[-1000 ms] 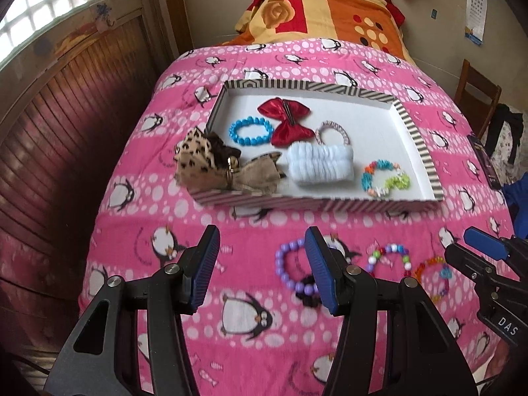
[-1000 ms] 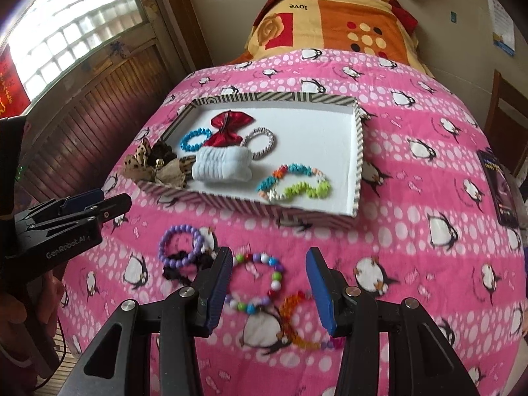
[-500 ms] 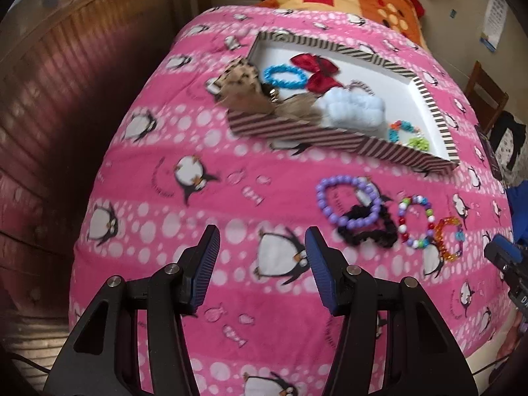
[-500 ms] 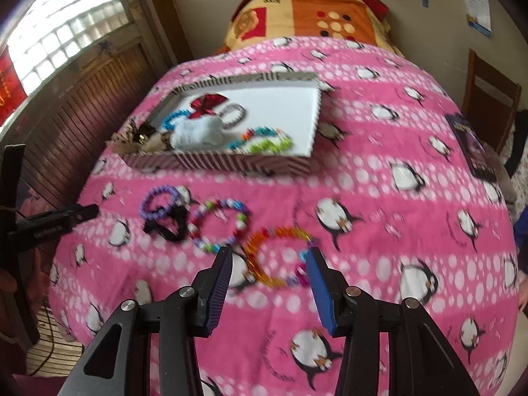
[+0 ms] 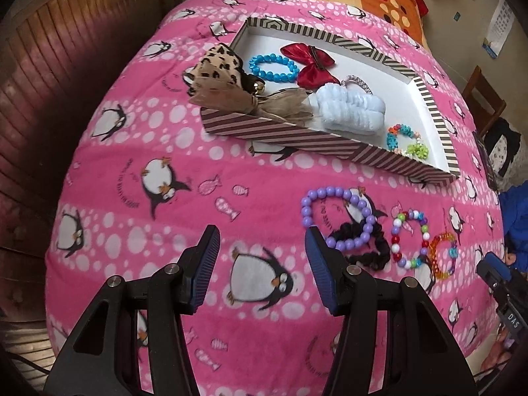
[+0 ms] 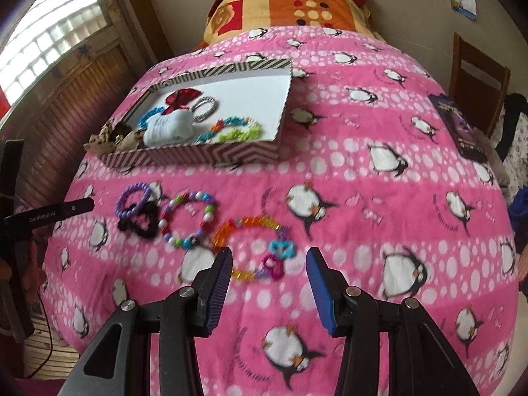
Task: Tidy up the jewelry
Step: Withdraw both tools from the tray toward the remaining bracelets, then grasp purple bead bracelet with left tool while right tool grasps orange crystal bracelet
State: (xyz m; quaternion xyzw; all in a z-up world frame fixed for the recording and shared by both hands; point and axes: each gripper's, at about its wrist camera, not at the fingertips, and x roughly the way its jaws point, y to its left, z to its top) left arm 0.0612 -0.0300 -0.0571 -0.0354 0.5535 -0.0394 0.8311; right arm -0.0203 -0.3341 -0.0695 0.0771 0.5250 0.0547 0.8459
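A striped tray [image 5: 330,145] [image 6: 211,156] on the pink penguin blanket holds a blue bead bracelet [image 5: 272,67], a red bow [image 5: 312,64], a white scrunchie [image 5: 349,109], a leopard bow [image 5: 219,69] and a green-teal bracelet [image 5: 407,140]. In front of it lie a purple bead bracelet [image 5: 340,217] [image 6: 133,198], a black scrunchie [image 5: 366,247] [image 6: 142,222], a multicolour bead bracelet [image 5: 409,237] [image 6: 188,219] and an orange charm bracelet [image 5: 444,255] [image 6: 250,244]. My left gripper [image 5: 262,247] is open, left of the purple bracelet. My right gripper [image 6: 269,267] is open just before the orange bracelet.
A folded orange and red quilt [image 6: 290,3] lies at the head of the bed. A wooden wall panel [image 5: 66,66] runs along the left. A chair [image 6: 478,76] and a dark booklet [image 6: 458,128] are at the right edge.
Both grippers pulled back toward the foot of the bed and stayed open. The left then swung right toward the loose bracelets; the right came closer to the orange bracelet.
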